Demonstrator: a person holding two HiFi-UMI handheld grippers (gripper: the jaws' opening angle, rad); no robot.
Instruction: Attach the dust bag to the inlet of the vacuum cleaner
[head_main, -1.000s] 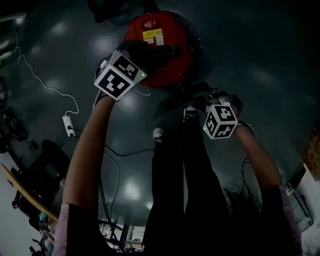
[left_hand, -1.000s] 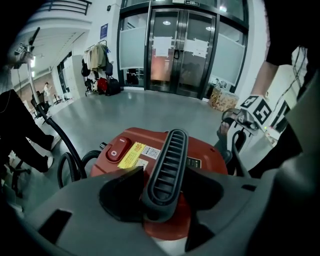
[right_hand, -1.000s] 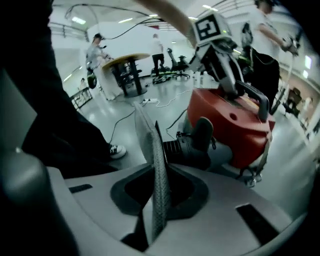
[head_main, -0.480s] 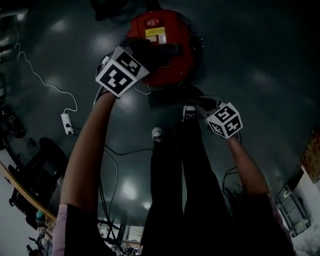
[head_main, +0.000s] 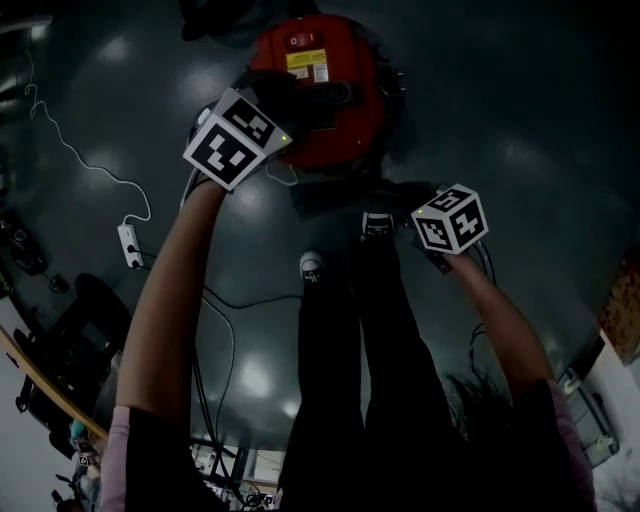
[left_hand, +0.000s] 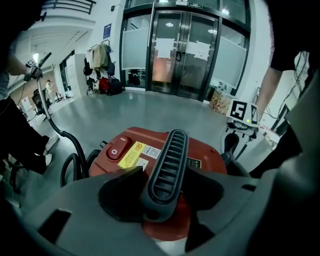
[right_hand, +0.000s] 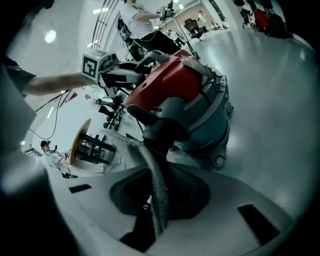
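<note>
Vacuum cleaner: a red-lidded drum (head_main: 330, 130), upright on the dark floor (head_main: 520, 100), just ahead of the person's shoes (head_main: 313, 267).
Handle: a black ribbed bar (left_hand: 172, 150) lying flat across the lid. Its long axis points straight away from the left gripper, beside the red switch (left_hand: 114, 151) and yellow label (left_hand: 131, 153).
Left gripper: (left_hand: 162, 192) jaws clamped on the near end of the handle.
Dust bag: grey woven cloth (right_hand: 152, 172) beside the drum. Its folded edge runs lengthwise from the right gripper up toward a dark grey fitting (right_hand: 162, 125) on the drum's side.
Inlet: probably that fitting, though it is too dim to say whether the bag is seated on it.
Right gripper: (right_hand: 159, 200) its jaws have just been opening slightly with the cloth between them. The gap is narrow and the pads appear to pinch the cloth.
</note>
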